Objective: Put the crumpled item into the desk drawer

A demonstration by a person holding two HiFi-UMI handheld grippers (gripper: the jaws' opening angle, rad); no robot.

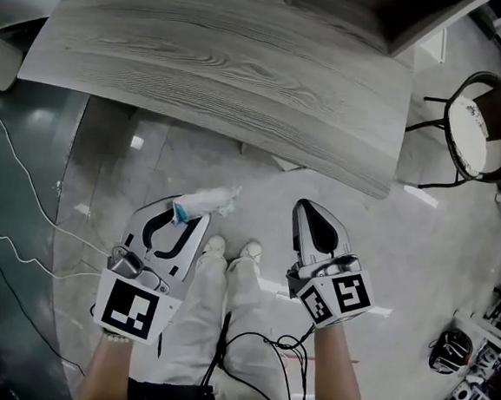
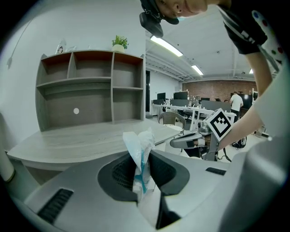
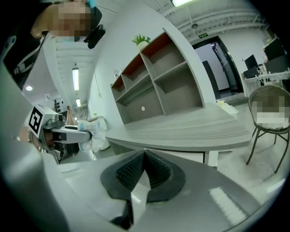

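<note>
A crumpled white and teal wrapper (image 1: 205, 201) sticks out of my left gripper (image 1: 190, 216), whose jaws are shut on it. In the left gripper view the wrapper (image 2: 140, 147) stands upright between the dark pads of the left gripper (image 2: 141, 176). My right gripper (image 1: 307, 208) is level with it to the right, shut with nothing in it; its pads meet in the right gripper view (image 3: 144, 157). Both are held in the air in front of the grey wood-grain desk (image 1: 244, 72). A pale panel (image 3: 181, 156) shows under the desk top; I cannot make out a drawer clearly.
An open shelf unit (image 2: 90, 86) stands on the back of the desk. A round-seat chair (image 1: 483, 128) is to the right of the desk. White cables (image 1: 20, 244) lie on the floor at left. The person's shoes (image 1: 229, 249) are below the grippers.
</note>
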